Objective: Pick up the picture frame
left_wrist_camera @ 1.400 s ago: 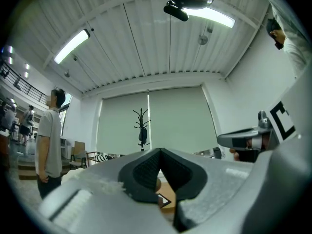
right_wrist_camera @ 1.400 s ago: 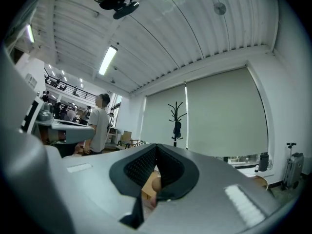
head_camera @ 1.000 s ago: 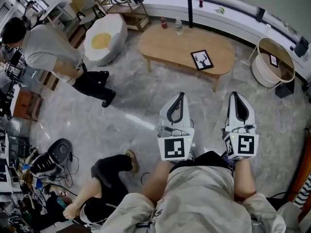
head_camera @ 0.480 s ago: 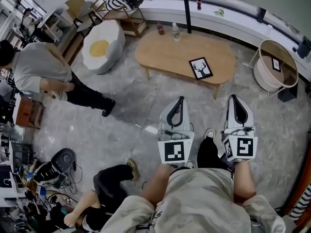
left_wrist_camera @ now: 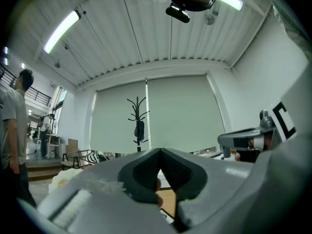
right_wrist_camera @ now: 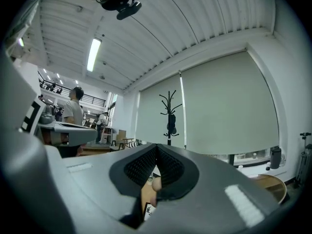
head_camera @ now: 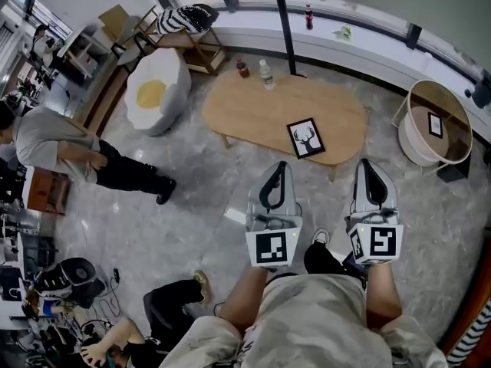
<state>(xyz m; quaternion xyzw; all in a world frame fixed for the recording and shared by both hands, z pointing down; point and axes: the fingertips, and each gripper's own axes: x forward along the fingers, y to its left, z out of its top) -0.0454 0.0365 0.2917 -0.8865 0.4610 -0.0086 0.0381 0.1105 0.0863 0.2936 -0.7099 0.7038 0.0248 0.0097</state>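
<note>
Marble floor (head_camera: pixel 176 221) spreads grey and glossy across the room. At nine o'clock a person in a grey shirt (head_camera: pixel 50 136) bends over; at eleven sits an egg-shaped cushion (head_camera: pixel 157 90). Next comes the oval wooden table (head_camera: pixel 245 113), with bottles (head_camera: pixel 266 75) at its eleven o'clock end. The picture frame (head_camera: pixel 305 138) lies flat near the table's five o'clock edge, deer print up. The left gripper (head_camera: pixel 278 169) and right gripper (head_camera: pixel 368 165) hang level short of the table, jaws pressed together on nothing. The frame is at one o'clock of the left one. A round basket (head_camera: pixel 433 125) stands at two o'clock.
</note>
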